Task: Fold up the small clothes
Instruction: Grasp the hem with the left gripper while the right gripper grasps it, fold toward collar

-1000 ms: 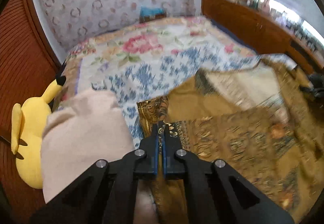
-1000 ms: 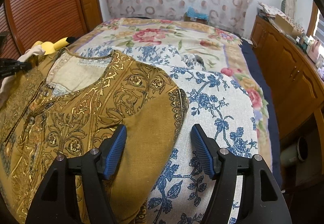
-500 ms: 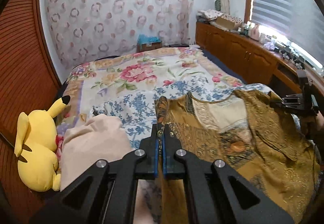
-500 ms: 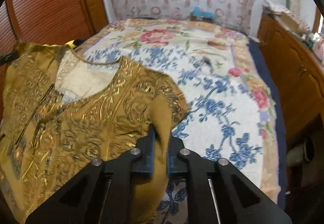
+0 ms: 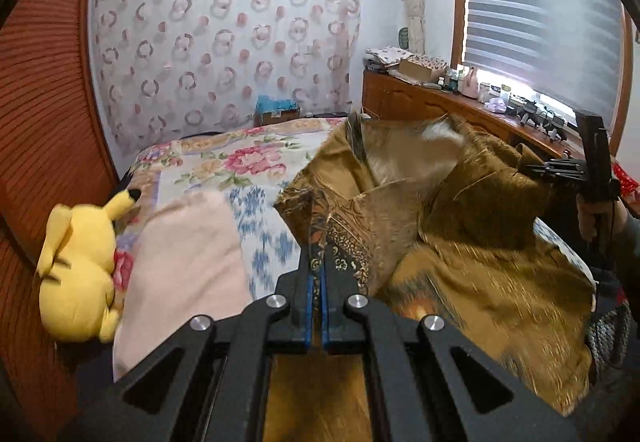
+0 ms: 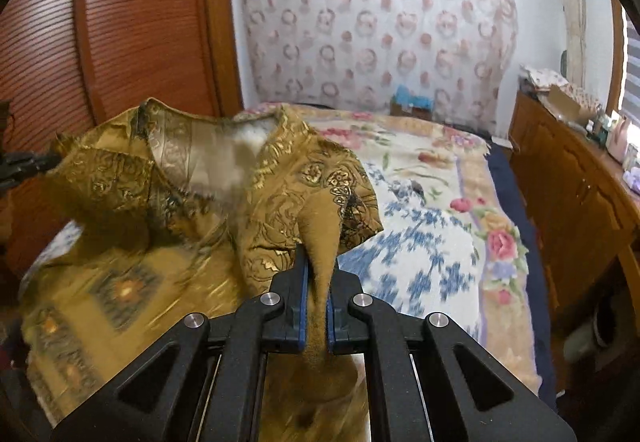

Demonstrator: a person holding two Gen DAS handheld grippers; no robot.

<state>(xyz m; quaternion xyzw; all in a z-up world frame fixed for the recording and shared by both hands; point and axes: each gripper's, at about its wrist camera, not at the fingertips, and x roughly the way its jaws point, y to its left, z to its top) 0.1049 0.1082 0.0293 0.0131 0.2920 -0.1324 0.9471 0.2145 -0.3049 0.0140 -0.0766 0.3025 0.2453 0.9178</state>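
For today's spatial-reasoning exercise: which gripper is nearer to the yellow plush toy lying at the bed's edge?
Left. The left gripper, clamped on the golden patterned blouse, is just across the pink cloth from the yellow plush toy. The right gripper grips the blouse's opposite side, farther away.

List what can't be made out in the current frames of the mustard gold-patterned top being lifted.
- Mustard gold-patterned top: hem, both views, hidden behind the left gripper and right gripper bodies.
- Neckline lining: smeared by motion blur, both views.
- Items on wooden counter: too small, left view.
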